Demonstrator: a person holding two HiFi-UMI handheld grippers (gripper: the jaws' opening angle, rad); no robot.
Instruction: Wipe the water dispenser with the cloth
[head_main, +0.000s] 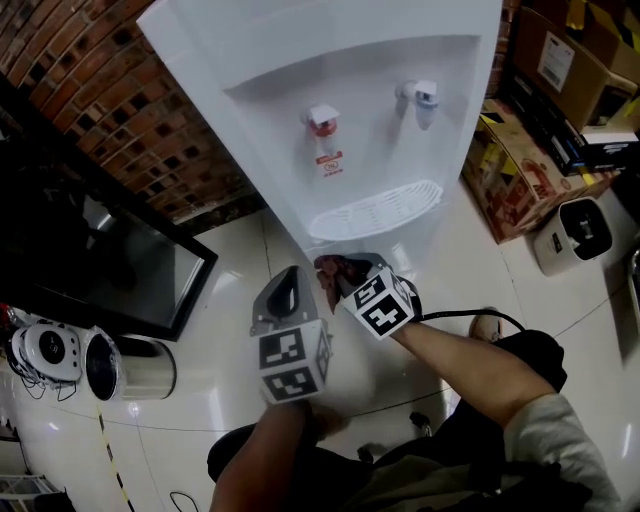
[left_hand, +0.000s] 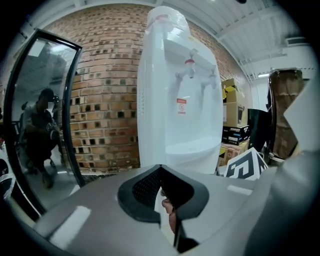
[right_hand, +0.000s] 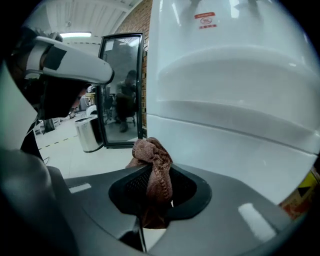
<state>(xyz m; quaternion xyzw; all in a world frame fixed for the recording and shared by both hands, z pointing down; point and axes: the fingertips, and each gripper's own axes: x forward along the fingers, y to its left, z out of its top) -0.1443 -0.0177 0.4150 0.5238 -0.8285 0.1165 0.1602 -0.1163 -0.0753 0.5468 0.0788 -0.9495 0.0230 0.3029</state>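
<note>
Water dispenser (head_main: 250, 60) stood upright on the floor with its back to the brick wall (head_main: 110, 90), so only the front and sides were open to you. The front was the natural face to wipe.

Black glass-fronted cabinet (head_main: 90, 250) stood to its left, well apart. Cardboard boxes (head_main: 520, 170) crowded its right side and would probably hamper wiping there. Steel bin (head_main: 130, 368) stood on the floor by the cabinet, out of the way.

You held the right tongs (head_main: 345, 280) angled down at the lower front panel, just below the drip tray (head_main: 375, 210), clamped on the brown cloth (right_hand: 157, 170). The cloth was bunched, with a wad sticking out past the tips, so fabric and not plastic would meet the panel. It was very near the panel; contact could not be confirmed.

You held the left tongs (head_main: 290, 280) just beside the right ones, tips together and nothing between them. They looked idle, held low and clear of the cloth's path.

The drip tray's lip jutted out above the cloth and would block a straight upward stroke. Red tap (head_main: 322, 118) and blue tap (head_main: 425, 98) stuck out higher up, further snags for the cloth.
</note>
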